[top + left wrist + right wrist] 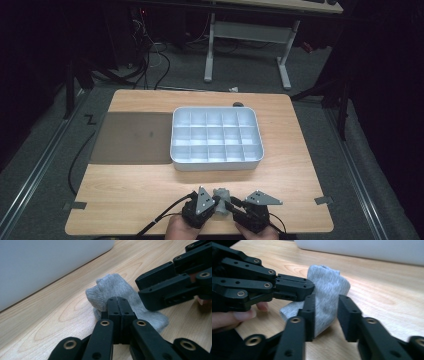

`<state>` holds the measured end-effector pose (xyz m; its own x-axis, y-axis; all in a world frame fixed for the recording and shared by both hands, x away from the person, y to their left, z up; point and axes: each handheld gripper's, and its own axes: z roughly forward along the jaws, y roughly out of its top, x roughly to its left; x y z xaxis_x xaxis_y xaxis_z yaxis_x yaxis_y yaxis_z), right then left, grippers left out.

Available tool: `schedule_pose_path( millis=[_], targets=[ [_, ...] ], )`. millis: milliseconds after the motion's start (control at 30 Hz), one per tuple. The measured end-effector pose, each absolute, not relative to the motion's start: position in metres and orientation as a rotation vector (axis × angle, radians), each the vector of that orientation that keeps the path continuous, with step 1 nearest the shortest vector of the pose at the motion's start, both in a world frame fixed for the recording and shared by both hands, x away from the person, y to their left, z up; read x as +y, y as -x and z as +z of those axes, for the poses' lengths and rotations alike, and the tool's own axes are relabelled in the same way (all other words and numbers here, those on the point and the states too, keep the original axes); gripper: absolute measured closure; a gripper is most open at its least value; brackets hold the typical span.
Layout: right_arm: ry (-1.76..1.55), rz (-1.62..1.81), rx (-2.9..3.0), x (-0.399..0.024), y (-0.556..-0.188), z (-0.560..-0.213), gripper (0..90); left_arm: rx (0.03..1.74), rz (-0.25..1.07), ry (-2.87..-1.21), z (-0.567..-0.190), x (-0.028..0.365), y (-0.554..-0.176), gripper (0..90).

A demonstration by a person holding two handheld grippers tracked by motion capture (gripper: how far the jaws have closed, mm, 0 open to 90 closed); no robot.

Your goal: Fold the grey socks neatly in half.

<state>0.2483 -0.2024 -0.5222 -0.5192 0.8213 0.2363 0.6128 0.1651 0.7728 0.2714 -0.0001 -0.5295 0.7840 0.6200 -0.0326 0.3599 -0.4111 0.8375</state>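
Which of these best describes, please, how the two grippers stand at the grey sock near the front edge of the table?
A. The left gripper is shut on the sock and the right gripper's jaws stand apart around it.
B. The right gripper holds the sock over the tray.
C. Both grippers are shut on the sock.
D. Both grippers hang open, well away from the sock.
A: the left gripper has its jaws pressed together on the grey sock, while the right gripper has a gap between its jaws with the sock passing through.

Overhead looks down; both tool views, close, share sock [117, 290].
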Motion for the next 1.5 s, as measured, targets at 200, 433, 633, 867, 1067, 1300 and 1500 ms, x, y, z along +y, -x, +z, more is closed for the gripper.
schedule_pose_path(
  millis=[200, 433, 633, 867, 1067, 1300, 1500],
  targets=[
    [-1.460, 1.298, 2.228, -0.201, -0.253, -0.525, 55.7, 0.746, 0.344, -2.042, -0.531, 0.004, -0.271, 90.0],
    [-1.520, 1.349, 2.253, -0.203, -0.260, -0.529, 53.7, 0.759, 0.333, -2.045, -0.531, 0.007, -0.272, 90.0],
    [-1.545, 1.380, 2.284, -0.199, -0.264, -0.531, 54.7, 0.767, 0.338, -2.048, -0.531, 0.009, -0.272, 90.0],
    [-1.545, 1.385, 2.315, -0.196, -0.269, -0.532, 56.2, 0.788, 0.315, -2.045, -0.532, 0.012, -0.274, 90.0],
    [-1.564, 1.372, 2.318, -0.194, -0.269, -0.531, 52.9, 0.791, 0.308, -2.044, -0.532, 0.012, -0.275, 90.0],
    [-1.583, 1.366, 2.345, -0.192, -0.270, -0.529, 47.7, 0.786, 0.302, -2.045, -0.532, 0.012, -0.275, 90.0],
    [-1.598, 1.420, 2.364, -0.199, -0.274, -0.531, 53.1, 0.782, 0.292, -2.048, -0.532, 0.012, -0.275, 90.0]
  ],
)
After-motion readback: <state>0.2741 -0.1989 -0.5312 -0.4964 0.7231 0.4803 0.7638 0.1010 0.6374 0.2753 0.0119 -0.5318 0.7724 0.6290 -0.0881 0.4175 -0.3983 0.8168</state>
